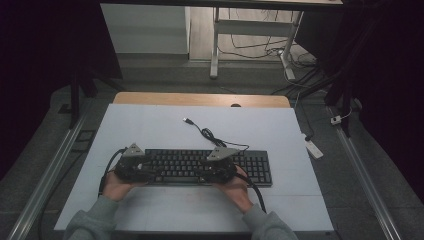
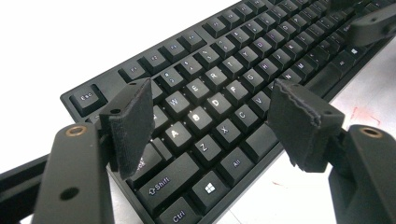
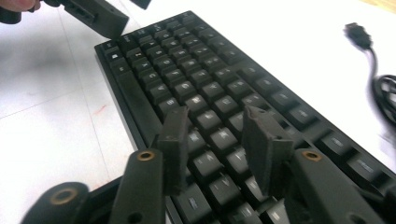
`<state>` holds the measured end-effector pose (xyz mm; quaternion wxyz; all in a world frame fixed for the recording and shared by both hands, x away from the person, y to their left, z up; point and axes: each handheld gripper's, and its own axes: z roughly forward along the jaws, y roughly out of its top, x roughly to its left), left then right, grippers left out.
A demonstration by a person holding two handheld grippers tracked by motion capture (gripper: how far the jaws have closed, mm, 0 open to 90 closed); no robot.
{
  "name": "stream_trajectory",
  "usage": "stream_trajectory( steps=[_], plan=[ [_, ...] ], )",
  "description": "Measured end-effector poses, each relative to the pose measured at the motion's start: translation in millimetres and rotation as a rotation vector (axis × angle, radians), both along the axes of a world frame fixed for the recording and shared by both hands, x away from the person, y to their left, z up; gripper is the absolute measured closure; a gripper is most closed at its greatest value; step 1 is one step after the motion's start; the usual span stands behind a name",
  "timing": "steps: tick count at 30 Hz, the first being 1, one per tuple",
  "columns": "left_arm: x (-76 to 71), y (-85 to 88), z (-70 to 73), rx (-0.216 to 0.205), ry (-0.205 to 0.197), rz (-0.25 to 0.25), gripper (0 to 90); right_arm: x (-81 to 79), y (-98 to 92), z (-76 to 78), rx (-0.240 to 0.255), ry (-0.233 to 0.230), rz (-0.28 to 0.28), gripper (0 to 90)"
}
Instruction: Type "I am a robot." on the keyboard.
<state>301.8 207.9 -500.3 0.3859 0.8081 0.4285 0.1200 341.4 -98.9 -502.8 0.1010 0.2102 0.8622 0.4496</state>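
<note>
The left gripper holds its fingers wide apart at mid-frame, gripping nothing. A black keyboard runs from lower left to upper right across the white surface beneath them.

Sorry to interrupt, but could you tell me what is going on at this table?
A person holds a claw in each hand over a black keyboard on the white table. The left claw hangs open above the letter keys at the keyboard's left end, holding nothing. The right claw is over its middle keys, jaws apart, gripping nothing. The keyboard's USB cable lies unplugged behind it.
</note>
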Motion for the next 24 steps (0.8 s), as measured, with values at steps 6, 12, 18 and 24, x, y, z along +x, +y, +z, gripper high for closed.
stream_trajectory(
  steps=[6, 12, 18, 24],
  plan=[
    [-0.1, 0.1, 0.2, 0.0, 0.001, 0.0, 31.4, -2.3, -27.6, 3.6, 0.014, -0.002, -0.036, 56.0],
    [-0.4, 0.5, 0.4, -0.002, -0.001, 0.001, 31.4, -4.9, -52.8, 5.7, 0.025, -0.011, -0.077, 54.4],
    [-0.7, 1.1, 0.7, -0.007, -0.002, 0.003, 31.4, -6.8, -72.6, 5.0, 0.019, -0.017, -0.111, 53.8],
    [-0.6, 1.8, 1.0, -0.01, -0.004, 0.004, 31.5, -10.2, -89.5, 4.0, 0.015, -0.016, -0.14, 53.4]
  ],
)
